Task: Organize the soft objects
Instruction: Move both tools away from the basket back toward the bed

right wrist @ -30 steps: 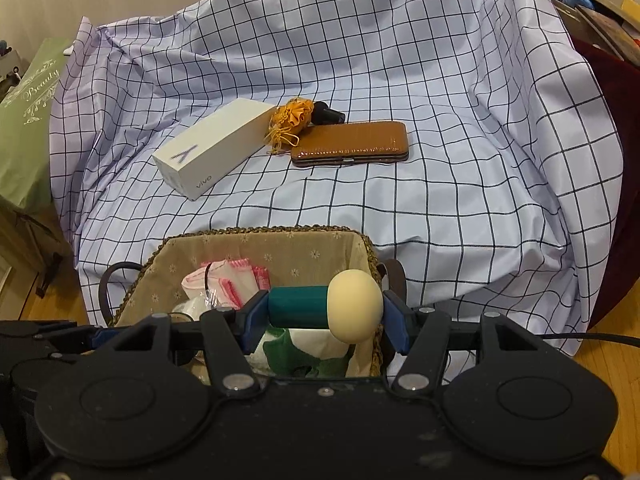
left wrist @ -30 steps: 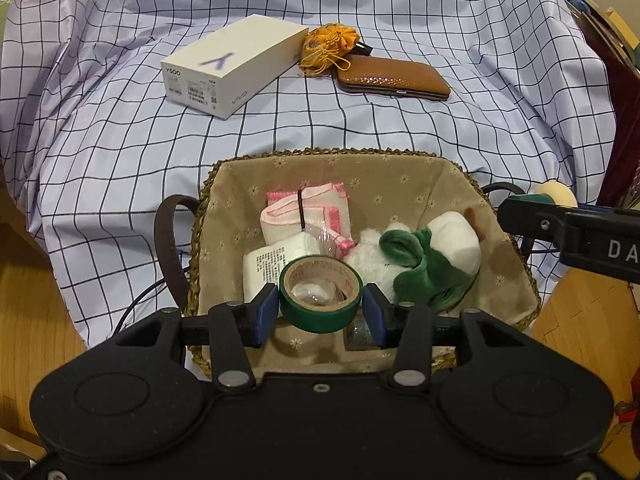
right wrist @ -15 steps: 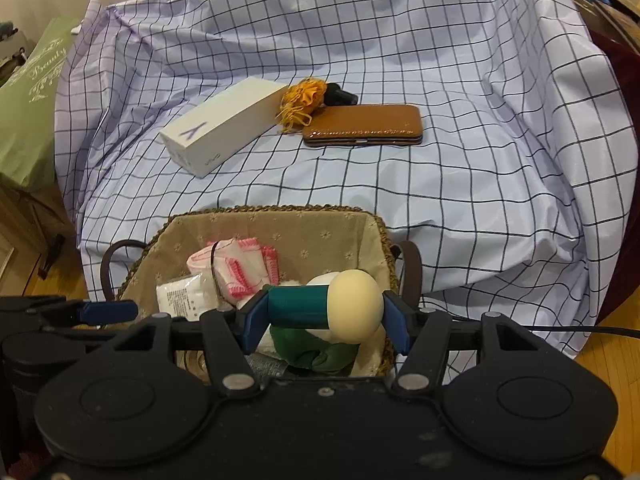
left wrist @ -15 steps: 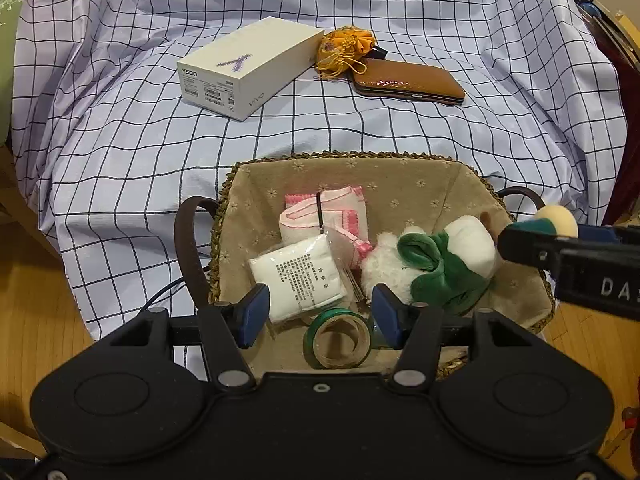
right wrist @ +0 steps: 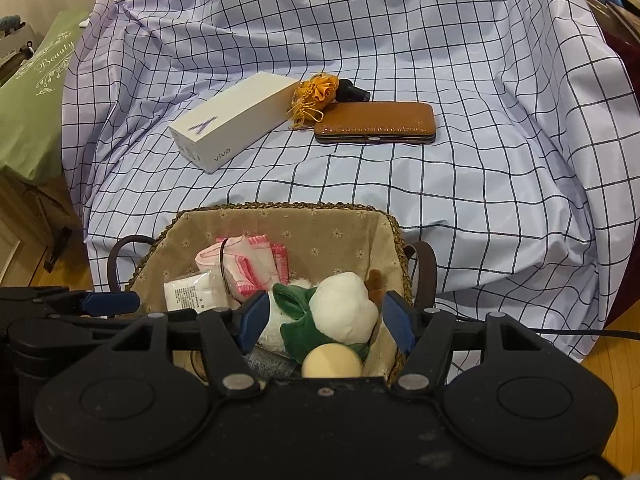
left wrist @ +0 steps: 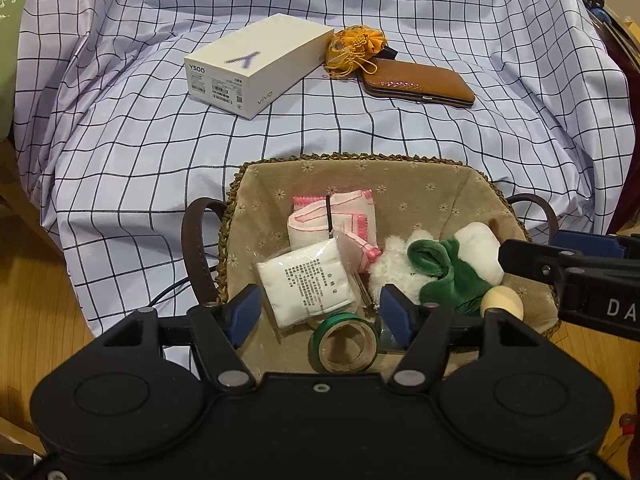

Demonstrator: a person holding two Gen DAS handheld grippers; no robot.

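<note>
A woven basket [left wrist: 360, 158] [right wrist: 280, 206] with a beige lining holds a pink-edged cloth [left wrist: 332, 216], a white packet [left wrist: 304, 280] and a white and green plush [left wrist: 440, 268] [right wrist: 344, 312]. My left gripper [left wrist: 320, 312] hangs over its near side with its jaws opening. A green tape roll [left wrist: 344, 344] lies loose in the basket below them, touched by neither pad. My right gripper [right wrist: 324, 320] is over the basket's right end, its jaws also opening. A cream ball-headed item [right wrist: 331, 362] [left wrist: 502, 302] sits loose beneath them on the plush.
The basket rests on a checked cloth [left wrist: 360, 128] draped over furniture. Further back lie a white phone box [left wrist: 256, 64], an orange pouch [left wrist: 356, 46] and a brown wallet [left wrist: 420, 84]. A green bag [right wrist: 32, 92] stands at the left; wooden floor lies below.
My left gripper let go of the green tape roll, which dropped into the basket. My right gripper released the green-handled, cream-headed item, which now sits lower on the plush.
</note>
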